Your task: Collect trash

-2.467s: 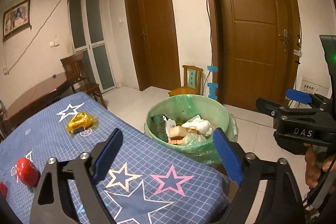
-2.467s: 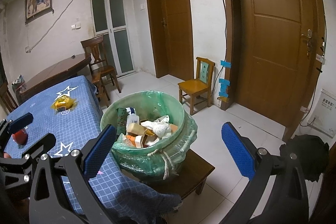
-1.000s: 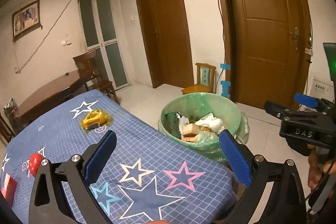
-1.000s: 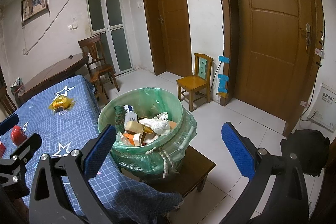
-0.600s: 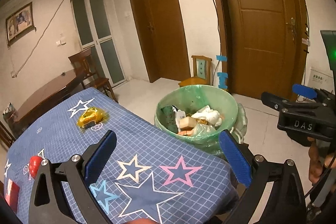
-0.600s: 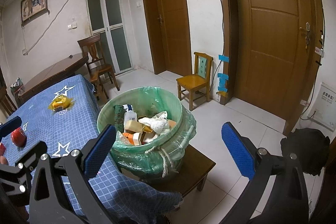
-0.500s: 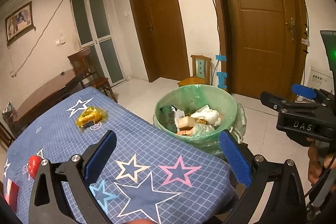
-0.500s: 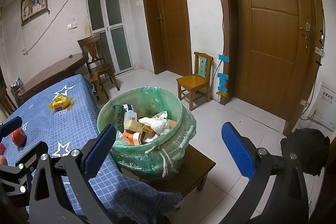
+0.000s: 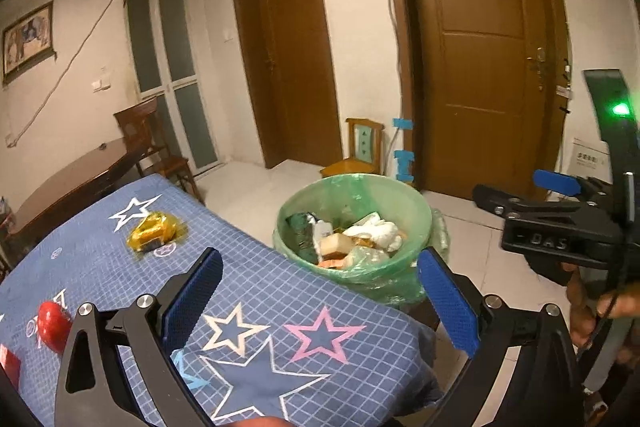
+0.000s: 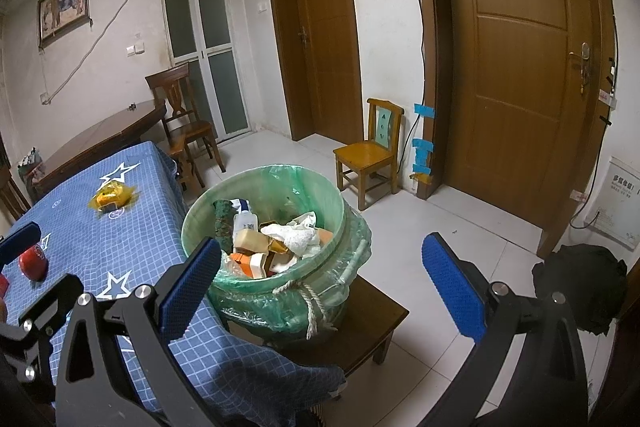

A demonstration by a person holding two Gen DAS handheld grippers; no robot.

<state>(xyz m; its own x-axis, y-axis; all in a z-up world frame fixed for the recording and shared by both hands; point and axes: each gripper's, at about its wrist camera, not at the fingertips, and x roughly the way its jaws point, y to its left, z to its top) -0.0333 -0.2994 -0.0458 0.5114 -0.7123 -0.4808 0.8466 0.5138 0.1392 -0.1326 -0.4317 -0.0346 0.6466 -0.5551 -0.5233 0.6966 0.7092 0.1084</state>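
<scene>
A bin (image 9: 416, 203) (image 10: 332, 195) lined with a green bag stands on a low dark stool (image 10: 372, 323) past the table's end, filled with several scraps of trash. On the blue star-patterned tablecloth (image 9: 256, 291) (image 10: 92, 235) lie a crumpled yellow wrapper (image 9: 154, 229) (image 10: 110, 198) and a red round object (image 9: 52, 321) (image 10: 33, 263). My left gripper (image 9: 316, 303) hangs open above the table's near end, empty. My right gripper (image 10: 320, 287) is open and empty too, above the bin's near rim. It shows at the right edge of the left wrist view as the right gripper (image 9: 560, 215).
A small wooden chair (image 10: 370, 155) stands by the wall between two brown doors. A dark wooden table (image 10: 100, 139) and chair (image 10: 184, 123) are at the back left. A black bag (image 10: 580, 279) lies on the tiled floor at right. A red packet (image 9: 9, 367) sits at the table's left edge.
The left gripper has drifted back a little from the bin and turned slightly over the table. The right gripper has barely moved. Both stayed open and empty.
</scene>
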